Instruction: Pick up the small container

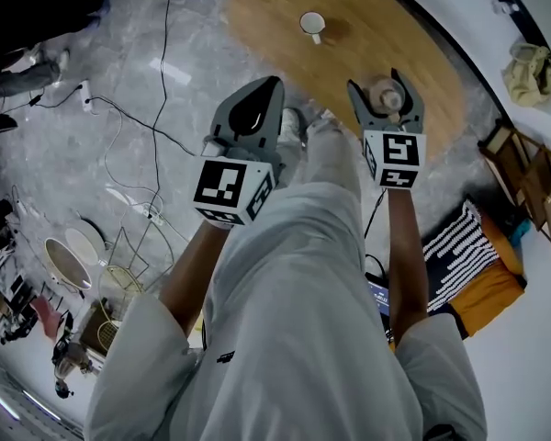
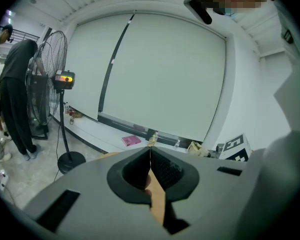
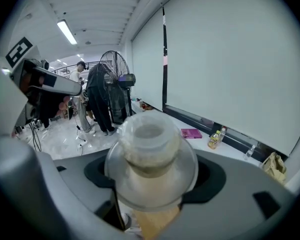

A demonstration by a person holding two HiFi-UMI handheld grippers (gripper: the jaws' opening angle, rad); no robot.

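The small container (image 1: 384, 95) is a clear round jar with a whitish lid, and my right gripper (image 1: 376, 86) is shut on it above the near edge of the oval wooden table (image 1: 285, 7). In the right gripper view the small container (image 3: 150, 156) fills the space between the grey jaws of the right gripper (image 3: 152, 176), one jaw on each side of it. My left gripper (image 1: 272, 84) hangs to the left over the floor. In the left gripper view the left gripper (image 2: 150, 150) is shut, its jaws meeting with nothing between them.
A white mug (image 1: 312, 25) stands on the table's far part. Cables (image 1: 156, 127) and a power strip (image 1: 85, 96) lie on the grey floor at left. A wooden chair (image 1: 533, 177) and a striped cushion (image 1: 459, 246) stand at right. A standing fan (image 3: 117, 81) and people are beyond.
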